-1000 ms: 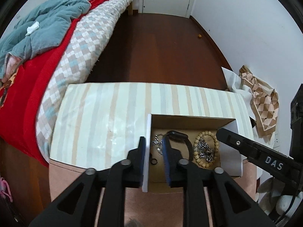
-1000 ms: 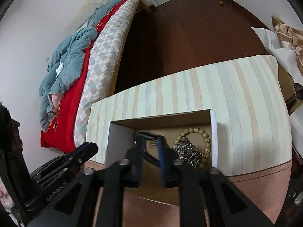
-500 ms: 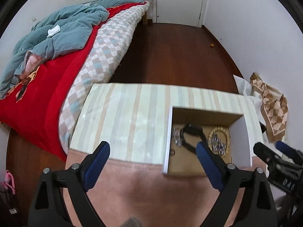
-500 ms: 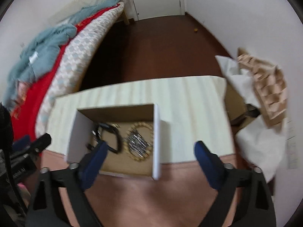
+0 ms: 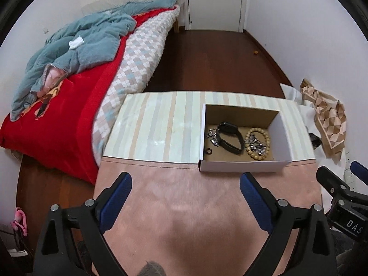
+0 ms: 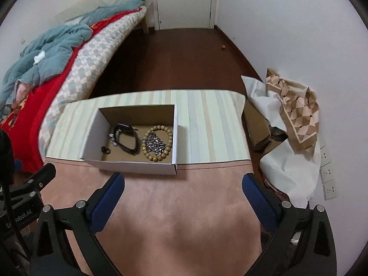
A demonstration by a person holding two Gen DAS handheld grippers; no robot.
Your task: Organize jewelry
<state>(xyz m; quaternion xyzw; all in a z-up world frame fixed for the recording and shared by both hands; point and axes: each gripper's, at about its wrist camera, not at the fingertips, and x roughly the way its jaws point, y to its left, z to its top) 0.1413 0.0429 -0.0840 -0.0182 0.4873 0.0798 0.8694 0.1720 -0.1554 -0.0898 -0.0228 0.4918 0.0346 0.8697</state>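
With all jewelry lying in the box (image 5: 241,166) near the table's (image 5: 184,207) right edge, both grippers (image 5: 185,189) (image 6: 182,189) are hanging released, finishing.

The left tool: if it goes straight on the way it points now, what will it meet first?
Most likely the bare pink tabletop. The left tool is open and empty, pointing steeply down at that surface, short of the white box with the jewelry. Depth is unclear, so take this as a best guess.

Matt cardboard box (image 6: 135,165), shiny metal chain (image 6: 154,144), wooden bead bracelet (image 6: 170,138), suede-like pink cloth (image 6: 174,218).
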